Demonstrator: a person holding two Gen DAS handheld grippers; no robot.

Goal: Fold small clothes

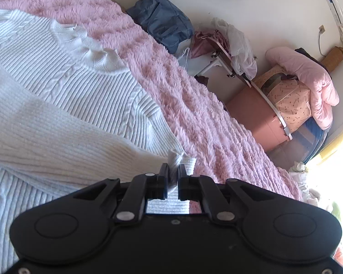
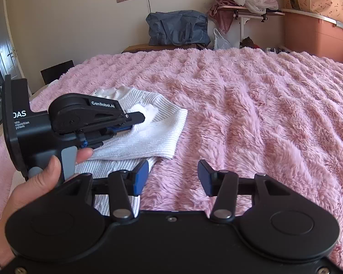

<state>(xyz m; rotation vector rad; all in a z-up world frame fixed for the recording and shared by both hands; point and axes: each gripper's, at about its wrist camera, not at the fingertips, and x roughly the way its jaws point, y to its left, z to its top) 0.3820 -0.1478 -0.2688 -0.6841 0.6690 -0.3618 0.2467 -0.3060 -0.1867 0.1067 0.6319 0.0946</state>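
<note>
blue bag (image 2: 178, 28) and pink bin (image 2: 315, 38) behind fluffy bedspread (image 2: 251, 105)

Sweater (image 2: 148, 125) on the blanket (image 2: 251, 105), left of centre

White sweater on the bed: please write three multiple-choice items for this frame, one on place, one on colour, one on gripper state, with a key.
1. Where does the white sweater lie?
A. on the fluffy blanket
B. on the storage box
C. on the floor

2. What colour is the blanket?
A. grey
B. pink
C. green

3. How do the two grippers stand?
A. both open
B. both shut on cloth
C. the left gripper is shut on the sweater, the right gripper is open

Key:
1 A, the knit is spread across the blanket.
2 B, the pile is pink in both views.
3 C, white knit is pinched between the left pads; nothing sits between the right pads.
</note>
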